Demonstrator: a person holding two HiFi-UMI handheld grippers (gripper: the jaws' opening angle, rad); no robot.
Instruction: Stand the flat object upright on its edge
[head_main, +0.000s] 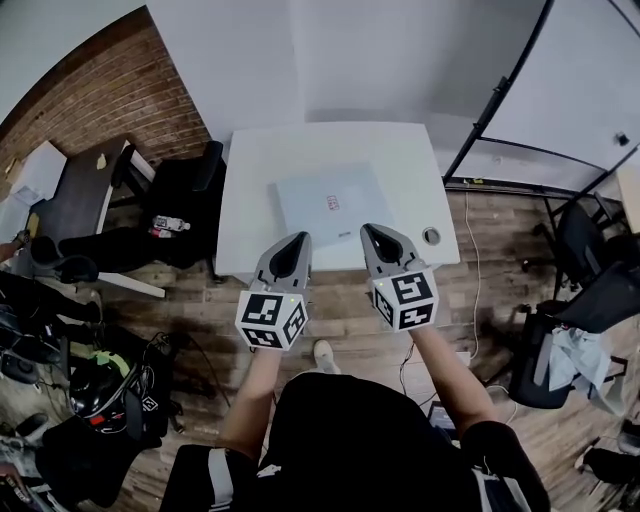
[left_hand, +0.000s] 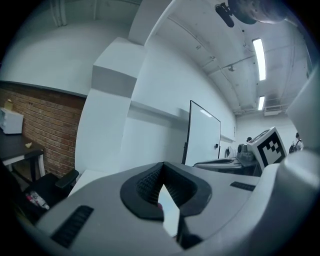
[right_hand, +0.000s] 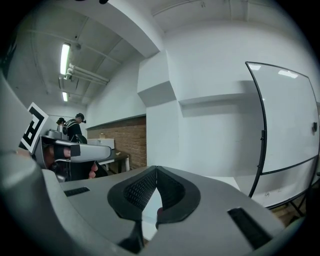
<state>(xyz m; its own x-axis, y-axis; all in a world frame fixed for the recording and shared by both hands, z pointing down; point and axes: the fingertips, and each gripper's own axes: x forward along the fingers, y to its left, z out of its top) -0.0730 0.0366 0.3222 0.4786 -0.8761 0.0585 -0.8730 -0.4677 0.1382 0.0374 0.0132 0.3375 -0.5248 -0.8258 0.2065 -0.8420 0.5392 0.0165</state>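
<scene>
Your left gripper (head_main: 297, 240) and right gripper (head_main: 368, 231) are closed and empty, at the white table's (head_main: 255, 170) near edge. The flat object (head_main: 310, 215) lies flat mid-table: pale blue-grey sheet, small reddish mark, possibly a label.

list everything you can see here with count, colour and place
table: one, white, centre
flat object: one, pale grey, lying flat on the table
round thing: one, silvery, table's near right corner
office chair: one, black, left of the table
desk: one, dark, far left
brick wall: one, red-brown, upper left
whiteboard: one, white, black frame, upper right
left gripper: one, grey, shut, empty, pointing at the table
right gripper: one, grey, shut, empty, beside the left
</scene>
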